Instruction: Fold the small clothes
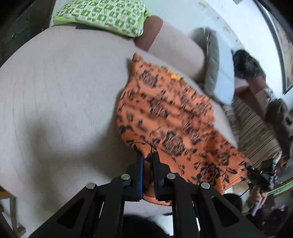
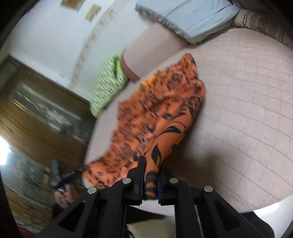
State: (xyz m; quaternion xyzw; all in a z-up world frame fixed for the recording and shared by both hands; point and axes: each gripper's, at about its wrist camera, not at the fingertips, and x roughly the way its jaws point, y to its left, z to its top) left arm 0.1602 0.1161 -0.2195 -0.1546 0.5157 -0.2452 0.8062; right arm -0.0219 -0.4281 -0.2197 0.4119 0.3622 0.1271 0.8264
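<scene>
An orange garment with a dark floral print point(image 1: 175, 120) lies partly on the beige bed point(image 1: 60, 95), its near edge lifted. My left gripper point(image 1: 148, 157) is shut on one near corner of it. My right gripper point(image 2: 152, 163) is shut on the other near corner; the cloth point(image 2: 161, 113) runs away from it across the bed point(image 2: 238, 109). The right gripper also shows in the left wrist view point(image 1: 256, 174) at the garment's far corner, and the left gripper shows in the right wrist view point(image 2: 73, 174). Both views are motion-blurred.
A green patterned pillow point(image 1: 102, 16) lies at the head of the bed, also in the right wrist view point(image 2: 108, 87). A grey pillow point(image 2: 192, 20) and a striped cushion point(image 1: 256, 131) lie at the bed's edges. A wooden wardrobe point(image 2: 36, 102) stands beside the bed.
</scene>
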